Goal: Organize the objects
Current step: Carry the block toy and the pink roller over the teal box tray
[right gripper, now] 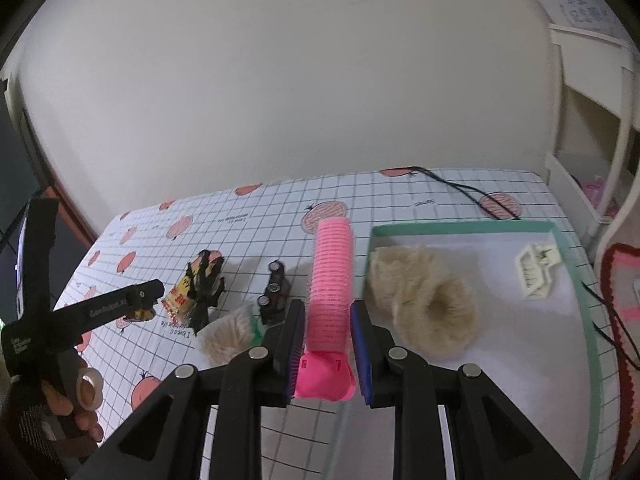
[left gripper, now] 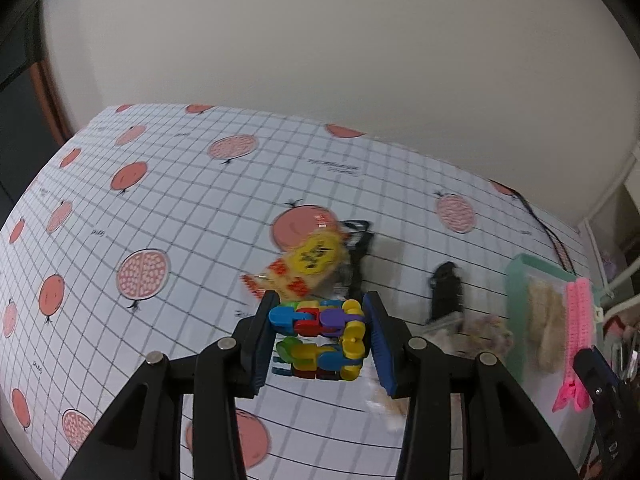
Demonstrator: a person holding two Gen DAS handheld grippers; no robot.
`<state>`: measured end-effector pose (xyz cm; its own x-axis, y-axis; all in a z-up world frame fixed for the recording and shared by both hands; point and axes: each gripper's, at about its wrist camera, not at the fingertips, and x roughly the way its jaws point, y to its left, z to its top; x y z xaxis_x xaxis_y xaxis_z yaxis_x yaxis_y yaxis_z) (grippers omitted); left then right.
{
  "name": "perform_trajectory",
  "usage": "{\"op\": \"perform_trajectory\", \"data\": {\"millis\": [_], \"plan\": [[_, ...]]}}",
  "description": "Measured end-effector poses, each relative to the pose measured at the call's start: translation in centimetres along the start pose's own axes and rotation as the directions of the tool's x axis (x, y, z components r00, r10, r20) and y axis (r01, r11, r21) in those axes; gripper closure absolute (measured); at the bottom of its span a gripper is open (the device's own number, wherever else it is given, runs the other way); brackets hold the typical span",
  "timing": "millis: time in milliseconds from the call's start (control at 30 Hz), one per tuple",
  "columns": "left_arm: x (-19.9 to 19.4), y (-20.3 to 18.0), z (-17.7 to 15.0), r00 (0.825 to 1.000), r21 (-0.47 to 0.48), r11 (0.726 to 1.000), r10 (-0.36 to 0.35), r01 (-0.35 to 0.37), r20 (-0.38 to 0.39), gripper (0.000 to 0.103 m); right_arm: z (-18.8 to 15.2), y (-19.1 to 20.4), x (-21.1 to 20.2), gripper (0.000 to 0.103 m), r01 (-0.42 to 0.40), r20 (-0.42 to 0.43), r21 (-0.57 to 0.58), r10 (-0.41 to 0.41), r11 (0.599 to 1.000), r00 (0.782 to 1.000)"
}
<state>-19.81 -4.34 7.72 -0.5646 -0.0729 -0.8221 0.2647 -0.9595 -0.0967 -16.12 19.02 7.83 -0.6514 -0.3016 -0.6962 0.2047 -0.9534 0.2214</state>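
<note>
The pink hair roller (right gripper: 329,304) sits pinched between your right gripper (right gripper: 326,350) jaws, its long axis pointing straight ahead, just left of the green tray (right gripper: 576,276) holding the beige scrunchie (right gripper: 424,300). Your right side is nearer the tray, so move it rightward. Your left gripper (left gripper: 320,340) jaws pinch the colourful link toy (left gripper: 320,338) above the surface (left gripper: 180,208)

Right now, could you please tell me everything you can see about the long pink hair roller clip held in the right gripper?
The long pink hair roller clip is a bright pink cylinder with a ridged, bristly surface and a smooth, glossy plastic clip end nearest the camera. The right gripper is shut on its lower part, blue pads pressing both sides. It points away from the camera, lifted over the near-left rim of the teal-edged tray. The left wrist view shows it too.
</note>
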Motion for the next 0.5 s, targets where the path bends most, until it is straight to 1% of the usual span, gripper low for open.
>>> {"op": "perform_trajectory", "data": {"millis": [300,500], "plan": [[-1.5,-4.7,-0.6,0.997,0.073,0.995,-0.069,0.067,0.021,0.059,0.5,-3.6,-2.1,0.078,0.032,0.040,0.055,-0.035,0.998,0.999],[-2.0,-8.1,-1.5,0.992,0.133,0.984,-0.127,0.123,0.024,0.059,0.6,-6.2,-3.4,0.078,0.083,0.058,0.082,-0.088,0.993,0.994]]}}
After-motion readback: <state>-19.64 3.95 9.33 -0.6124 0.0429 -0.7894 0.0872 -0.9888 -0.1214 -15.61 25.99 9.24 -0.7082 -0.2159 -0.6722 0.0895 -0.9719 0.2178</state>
